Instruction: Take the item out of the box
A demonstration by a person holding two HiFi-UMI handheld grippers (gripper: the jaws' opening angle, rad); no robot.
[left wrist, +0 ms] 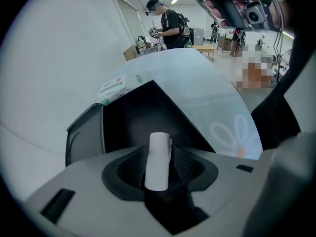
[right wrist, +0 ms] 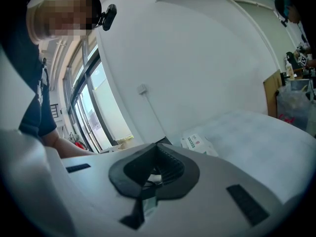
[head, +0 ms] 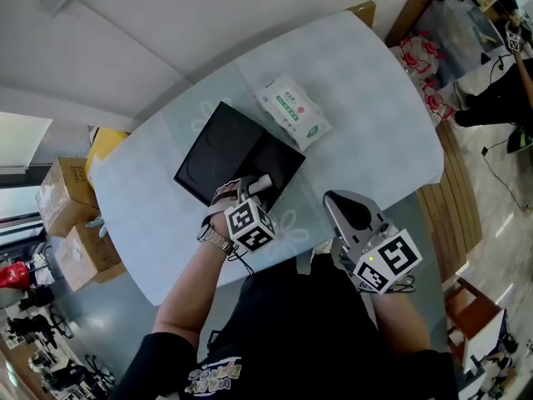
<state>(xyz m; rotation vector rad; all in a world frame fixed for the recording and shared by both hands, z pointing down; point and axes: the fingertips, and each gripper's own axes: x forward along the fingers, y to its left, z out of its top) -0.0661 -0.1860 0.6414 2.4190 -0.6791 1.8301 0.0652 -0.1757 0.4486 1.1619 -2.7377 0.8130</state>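
A black box (head: 279, 158) lies open in the middle of the table (head: 375, 107), its lid (head: 218, 152) beside it on the left. My left gripper (head: 255, 187) hovers over the box's near edge. A small white oblong item (left wrist: 158, 159) stands between its ribbed pads, which look parted and sit just off its sides. In the left gripper view the box's dark inside (left wrist: 140, 115) lies straight ahead. My right gripper (head: 332, 199) is held up at the table's front edge, right of the box, with its jaws together and nothing in them.
A white and green tissue pack (head: 293, 111) lies beyond the box. Cardboard boxes (head: 67, 197) stand on the floor at the left, and a wooden bench (head: 450, 202) runs along the right. Another person (left wrist: 168, 26) stands far behind the table.
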